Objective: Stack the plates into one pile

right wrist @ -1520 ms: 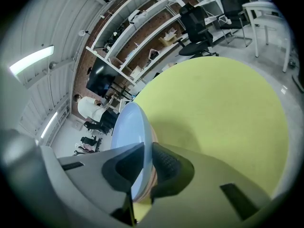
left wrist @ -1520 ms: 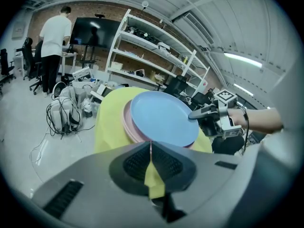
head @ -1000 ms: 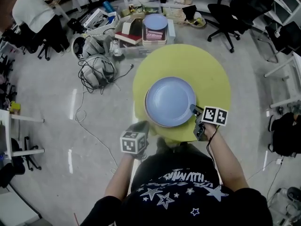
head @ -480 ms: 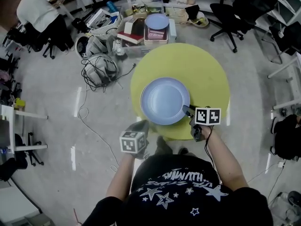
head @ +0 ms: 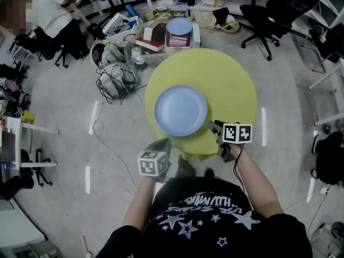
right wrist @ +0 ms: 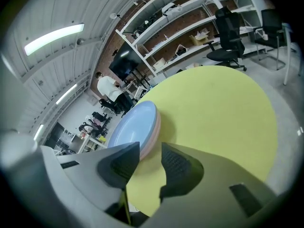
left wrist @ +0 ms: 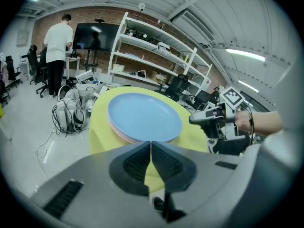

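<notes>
A pile of plates [head: 180, 110], light blue on top with a pink one showing under it [right wrist: 153, 136], lies on the round yellow table [head: 231, 85]. My right gripper [head: 214, 128] sits just off the pile's near right rim; its jaws have just been opening and stand apart with nothing between them [right wrist: 151, 159]. The left gripper [head: 159, 149] hangs off the table's near edge, back from the pile [left wrist: 142, 115], jaws together and empty [left wrist: 151, 151].
On the floor beyond the table stand boxes with books and another blue plate [head: 179, 26], beside a tangle of cables [head: 114, 79]. Office chairs [head: 263, 15] stand at the back right. A person [head: 51, 15] sits at a desk, far left.
The right gripper has let go of the pile's rim and drawn back toward me. The left gripper has stayed below the table's edge. The table and pile sit farther from me in the head view.
</notes>
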Tool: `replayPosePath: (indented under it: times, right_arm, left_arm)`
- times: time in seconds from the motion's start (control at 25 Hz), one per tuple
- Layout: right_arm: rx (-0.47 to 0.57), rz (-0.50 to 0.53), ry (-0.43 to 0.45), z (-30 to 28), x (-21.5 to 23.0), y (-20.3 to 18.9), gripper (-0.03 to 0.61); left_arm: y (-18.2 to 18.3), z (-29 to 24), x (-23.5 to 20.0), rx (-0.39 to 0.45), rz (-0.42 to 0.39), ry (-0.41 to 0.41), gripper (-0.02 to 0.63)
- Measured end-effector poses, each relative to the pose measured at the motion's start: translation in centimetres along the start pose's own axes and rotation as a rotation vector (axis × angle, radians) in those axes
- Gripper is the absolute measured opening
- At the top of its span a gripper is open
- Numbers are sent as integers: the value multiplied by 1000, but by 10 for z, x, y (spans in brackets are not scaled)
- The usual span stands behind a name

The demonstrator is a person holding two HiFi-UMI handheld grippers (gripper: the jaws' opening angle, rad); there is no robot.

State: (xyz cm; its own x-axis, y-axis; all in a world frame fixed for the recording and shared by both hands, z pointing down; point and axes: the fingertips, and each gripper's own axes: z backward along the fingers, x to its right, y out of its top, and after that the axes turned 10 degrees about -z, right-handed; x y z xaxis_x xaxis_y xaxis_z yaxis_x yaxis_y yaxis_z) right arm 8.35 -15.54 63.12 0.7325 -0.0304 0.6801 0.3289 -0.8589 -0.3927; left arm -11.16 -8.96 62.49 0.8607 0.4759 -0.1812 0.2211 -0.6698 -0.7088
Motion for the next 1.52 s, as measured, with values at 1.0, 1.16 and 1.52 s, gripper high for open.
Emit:
replayPosePath:
  times: [1.0,1.16,1.52]
  right_arm:
    - [241,243,-92,133,73,-6,18]
    - [269,253,-125,143,86,-1,19]
    - [289,296,-197,160,84,-24,20]
  left_arm:
    - [-7,27,126,64,-44,38,20]
    - [-11,23,135,44,-55,4,20]
    - [-25,27,144,40,-65,-74,20]
